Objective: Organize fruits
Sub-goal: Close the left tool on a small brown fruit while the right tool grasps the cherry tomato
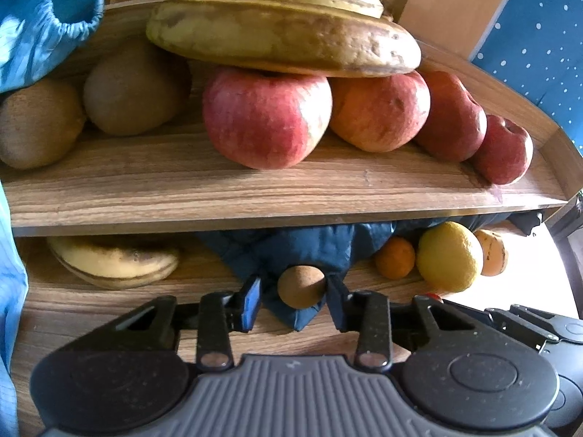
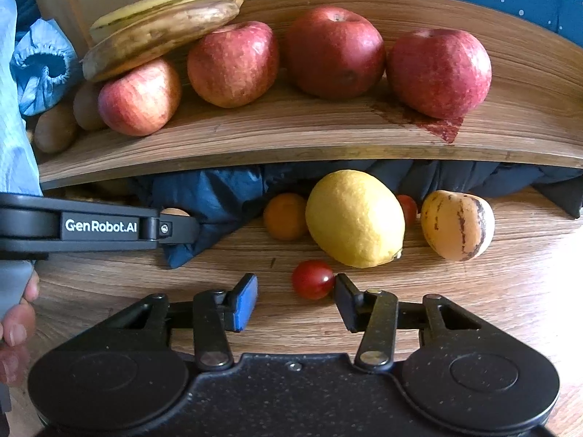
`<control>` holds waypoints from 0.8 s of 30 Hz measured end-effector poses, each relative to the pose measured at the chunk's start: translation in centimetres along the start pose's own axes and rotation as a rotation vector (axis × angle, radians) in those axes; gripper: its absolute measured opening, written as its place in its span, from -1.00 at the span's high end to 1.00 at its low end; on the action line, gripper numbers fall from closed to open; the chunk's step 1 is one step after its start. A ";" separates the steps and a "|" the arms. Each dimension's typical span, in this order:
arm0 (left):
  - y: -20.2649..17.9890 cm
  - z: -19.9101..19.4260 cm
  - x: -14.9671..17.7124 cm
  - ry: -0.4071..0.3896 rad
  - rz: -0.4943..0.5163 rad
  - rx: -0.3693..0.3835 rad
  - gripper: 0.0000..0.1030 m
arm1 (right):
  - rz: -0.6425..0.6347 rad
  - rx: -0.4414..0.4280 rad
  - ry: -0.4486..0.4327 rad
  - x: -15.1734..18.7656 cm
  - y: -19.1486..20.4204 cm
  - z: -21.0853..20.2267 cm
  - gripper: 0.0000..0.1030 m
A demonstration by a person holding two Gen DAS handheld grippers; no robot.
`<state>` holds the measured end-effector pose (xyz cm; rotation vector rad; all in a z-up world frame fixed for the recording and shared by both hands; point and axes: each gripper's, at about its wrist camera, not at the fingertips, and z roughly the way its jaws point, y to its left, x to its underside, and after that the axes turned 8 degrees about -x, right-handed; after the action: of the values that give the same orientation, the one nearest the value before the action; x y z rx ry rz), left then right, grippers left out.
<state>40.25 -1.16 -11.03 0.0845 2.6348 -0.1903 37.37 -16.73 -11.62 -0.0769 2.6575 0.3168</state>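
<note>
In the left wrist view my left gripper (image 1: 294,302) is open around a small round brown fruit (image 1: 300,286) that lies on a dark blue cloth (image 1: 291,251). Its right finger is close to the fruit; a gap shows on the left. My right gripper (image 2: 296,300) is open low over the table, with a cherry tomato (image 2: 312,279) just ahead of it beside the right fingertip (image 2: 346,302). Behind the tomato lie a lemon (image 2: 355,218), a small orange (image 2: 285,216) and a striped yellow fruit (image 2: 457,225). The left gripper (image 2: 105,225) also shows in the right wrist view.
A raised wooden tray (image 2: 291,138) carries several red apples (image 2: 335,52), two bananas (image 2: 160,31) and brown kiwis (image 1: 135,87). Another banana (image 1: 113,260) lies under the tray at the left. A blue elastic cuff (image 1: 47,18) and a person's fingers (image 2: 16,324) are on the left.
</note>
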 end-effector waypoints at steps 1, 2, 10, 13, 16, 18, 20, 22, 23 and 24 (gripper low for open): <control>-0.1 0.0 0.0 -0.001 0.002 -0.001 0.24 | 0.000 -0.001 0.000 0.0 0.1 0.0 0.04; -0.2 0.0 0.0 -0.003 0.002 -0.001 0.28 | 0.000 -0.002 0.000 0.0 0.1 0.1 0.04; -1.0 0.0 0.2 -0.001 -0.002 0.014 0.39 | 0.003 -0.007 -0.005 0.2 0.1 0.0 0.10; -1.0 0.1 0.3 -0.002 -0.012 0.016 0.39 | 0.000 -0.005 -0.009 0.2 -0.1 -0.1 0.19; -0.8 0.2 0.4 -0.001 -0.011 0.022 0.39 | 0.004 -0.004 -0.014 0.0 -0.3 0.1 0.22; -0.9 0.4 0.7 0.003 -0.015 0.029 0.39 | 0.006 -0.003 -0.019 0.1 -0.4 0.1 0.24; -0.8 0.4 0.8 0.007 -0.022 0.031 0.39 | 0.009 -0.002 -0.023 0.0 -0.5 0.2 0.27; -0.7 0.3 1.1 0.007 -0.025 0.032 0.39 | 0.013 0.000 -0.025 0.0 -0.8 0.2 0.36; -0.8 0.3 1.2 0.008 -0.025 0.033 0.39 | 0.017 0.000 -0.027 0.0 -0.9 0.2 0.38; -0.8 0.2 1.3 0.008 -0.025 0.035 0.39 | 0.021 -0.003 -0.029 0.2 -1.0 -0.1 0.42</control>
<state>39.14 -1.99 -11.72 0.0636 2.6414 -0.2453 37.25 -17.69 -11.87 -0.0444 2.6311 0.3259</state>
